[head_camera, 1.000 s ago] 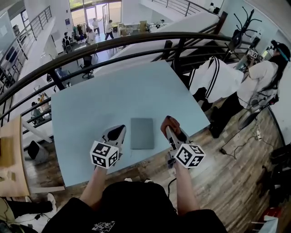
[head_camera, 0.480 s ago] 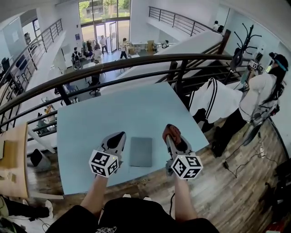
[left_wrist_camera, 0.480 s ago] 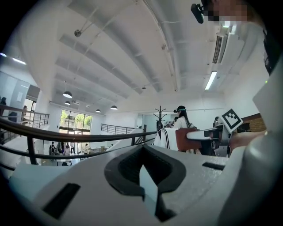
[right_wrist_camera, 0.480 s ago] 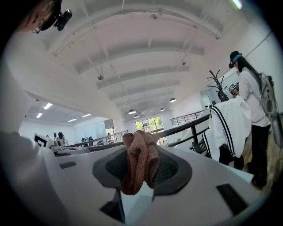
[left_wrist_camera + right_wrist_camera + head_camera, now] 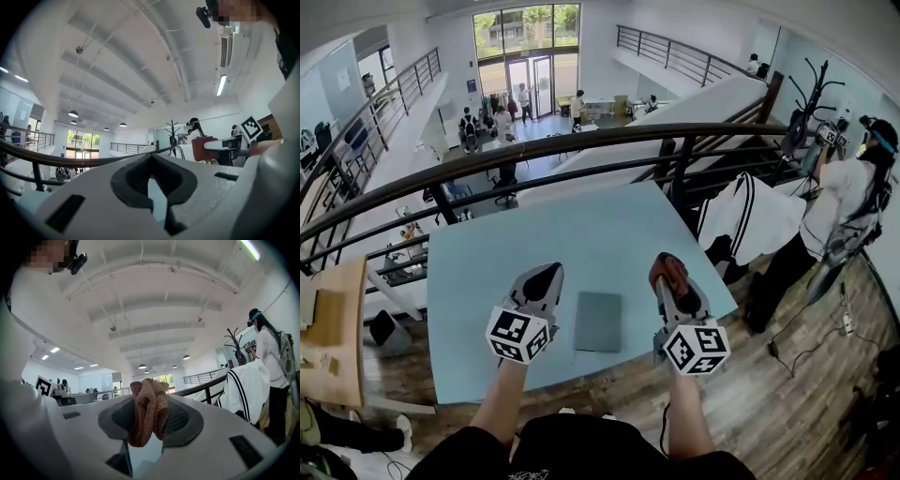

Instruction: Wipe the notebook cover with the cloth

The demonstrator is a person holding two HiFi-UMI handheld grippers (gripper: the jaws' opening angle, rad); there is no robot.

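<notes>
Right hand-held gripper [image 5: 668, 272] clamps the cloth [image 5: 147, 411] right of the notebook [image 5: 598, 321]; wiping seems unstarted, needing a move onto its cover.

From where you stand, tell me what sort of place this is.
Probably an office mezzanine: the curved dark metal railing overlooks a lower floor where people stand, behind a pale blue table.
</notes>
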